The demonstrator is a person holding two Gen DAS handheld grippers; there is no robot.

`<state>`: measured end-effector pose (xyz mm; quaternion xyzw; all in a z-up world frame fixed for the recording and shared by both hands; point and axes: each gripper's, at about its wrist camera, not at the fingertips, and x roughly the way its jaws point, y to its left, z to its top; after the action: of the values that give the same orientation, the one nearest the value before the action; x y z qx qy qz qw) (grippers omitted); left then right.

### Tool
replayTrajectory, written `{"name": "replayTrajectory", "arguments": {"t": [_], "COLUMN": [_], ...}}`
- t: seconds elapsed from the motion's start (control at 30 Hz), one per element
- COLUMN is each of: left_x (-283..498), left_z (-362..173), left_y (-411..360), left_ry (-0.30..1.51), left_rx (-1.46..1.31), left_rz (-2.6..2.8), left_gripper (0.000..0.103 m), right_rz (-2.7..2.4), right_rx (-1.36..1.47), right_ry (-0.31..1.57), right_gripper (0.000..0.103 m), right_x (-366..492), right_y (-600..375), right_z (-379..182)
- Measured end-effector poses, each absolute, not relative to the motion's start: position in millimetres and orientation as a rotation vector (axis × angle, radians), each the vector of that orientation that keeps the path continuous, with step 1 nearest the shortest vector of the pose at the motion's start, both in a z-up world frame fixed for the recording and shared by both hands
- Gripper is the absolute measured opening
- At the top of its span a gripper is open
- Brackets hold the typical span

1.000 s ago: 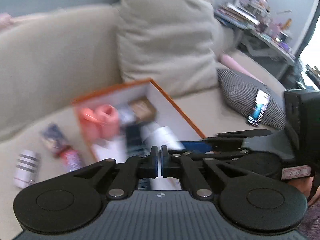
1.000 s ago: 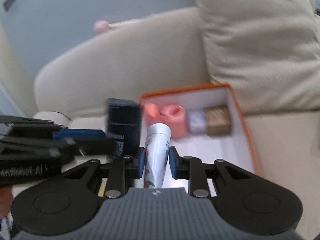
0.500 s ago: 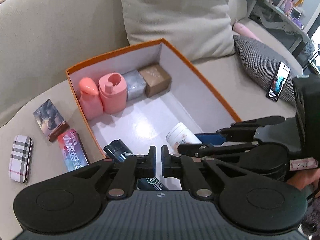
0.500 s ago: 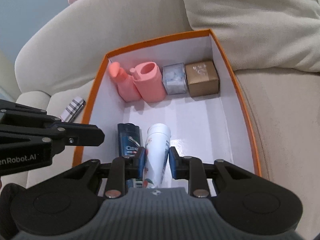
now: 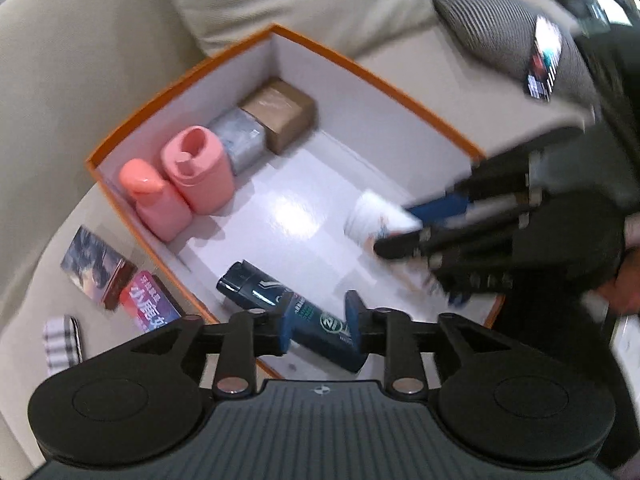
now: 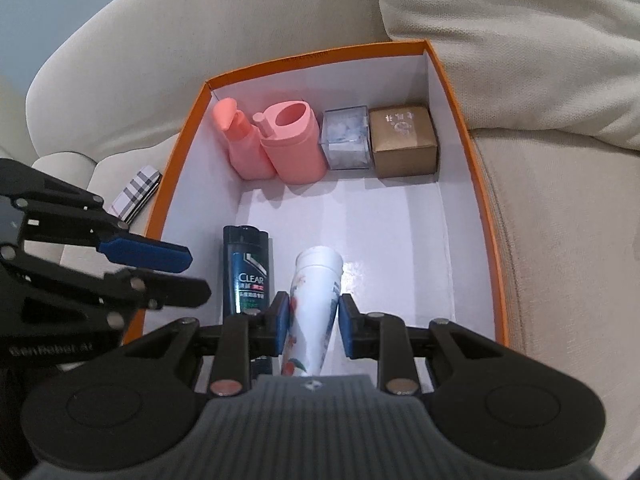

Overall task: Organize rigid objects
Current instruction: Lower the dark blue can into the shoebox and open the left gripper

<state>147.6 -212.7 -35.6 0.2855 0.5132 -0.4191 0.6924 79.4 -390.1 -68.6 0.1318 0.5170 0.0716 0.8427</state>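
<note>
An orange box with a white inside (image 6: pixel 452 96) (image 5: pixel 376 76) sits on a beige sofa. At its far wall stand two pink bottles (image 6: pixel 276 144) (image 5: pixel 180 184), a clear box (image 6: pixel 346 138) and a brown box (image 6: pixel 402 140). A dark CLEAR shampoo bottle (image 6: pixel 244 268) (image 5: pixel 288 308) lies on the box floor. My left gripper (image 5: pixel 320 322) is open above it, jaws on either side and not touching. My right gripper (image 6: pixel 312 324) has its jaws a little apart around a white tube (image 6: pixel 314 300) that lies beside the shampoo bottle.
Left of the box on the sofa lie a plaid case (image 6: pixel 136 190) (image 5: pixel 60 344), a red packet (image 5: pixel 150 308) and a dark card box (image 5: pixel 96 268). A large beige cushion (image 6: pixel 520 40) and a grey checked cushion with a phone (image 5: pixel 544 60) lie behind.
Both grippers have come down into the box. The shampoo bottle now lies on the box floor and my left jaws have opened. My right jaws have spread a little around the white tube.
</note>
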Motion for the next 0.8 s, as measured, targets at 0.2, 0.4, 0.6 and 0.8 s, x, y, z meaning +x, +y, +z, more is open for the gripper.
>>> {"name": "replayTrajectory", "arguments": {"t": [0.2,0.4,0.6,0.8], "left_x": [135.5,119.2,113.0,108.5], "left_z": [-54.8,-79.6,-96.5,-110.6], "left_y": [-233.6,-256.6,-263.0,-261.0], "left_ry": [1.176,1.182,1.17,1.123], "left_rx": [0.845,1.087,1.245,1.332], "left_rz": [-0.985,-1.015,-1.036,-1.034], "left_gripper": [0.049,0.059,0.062,0.064], "right_rz": [0.141,0.134,0.14,0.143], "right_rx": [0.295,0.336,0.379,0.453], "right_ry": [1.096,1.107,1.126,1.154], "right_gripper": [0.027,0.027,0.027,0.027], "right_x": [80.7,82.4,84.9,88.4], "right_y": [-397.0,-404.2,-413.5,-420.3], "right_z": [-68.2,-75.0,-80.0,-89.9]}}
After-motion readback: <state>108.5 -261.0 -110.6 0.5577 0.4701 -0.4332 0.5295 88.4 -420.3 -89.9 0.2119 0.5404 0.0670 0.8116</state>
